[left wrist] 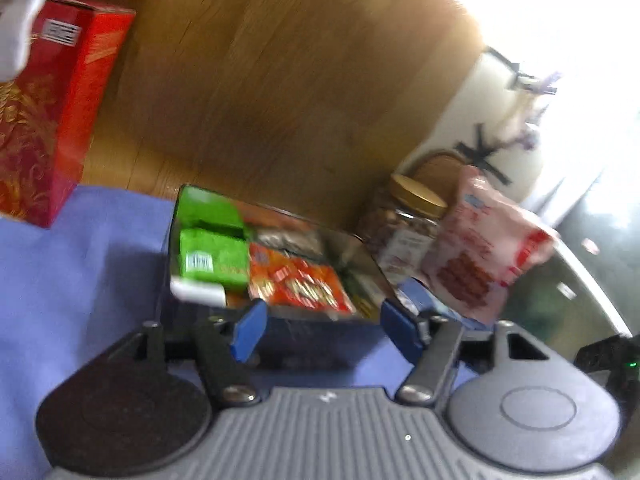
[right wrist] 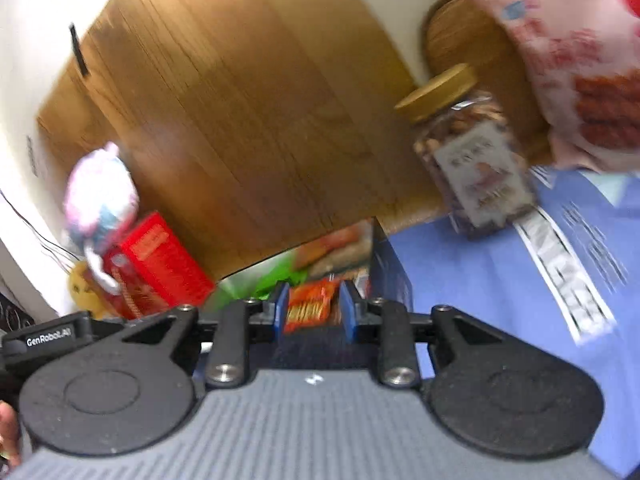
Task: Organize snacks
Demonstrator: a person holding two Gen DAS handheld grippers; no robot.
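A lavender-blue cloth-covered table is standing before a wood-grain panel, carrying a dark open tin of green and orange snack packets, a gold-lidded clear nut jar, a pink-and-red snack bag and a tall red gift box. The left gripper is spreading wide and gripping nothing near the tin's front edge, while the right gripper is gaping narrowly, framing the orange packets; whether it touches them is unclear. Blur is leaving only "GenRobot.AI" legible, beside the right gripper.

tin: shiny metal | jar: clear plastic | cloth: matt | panel: wood
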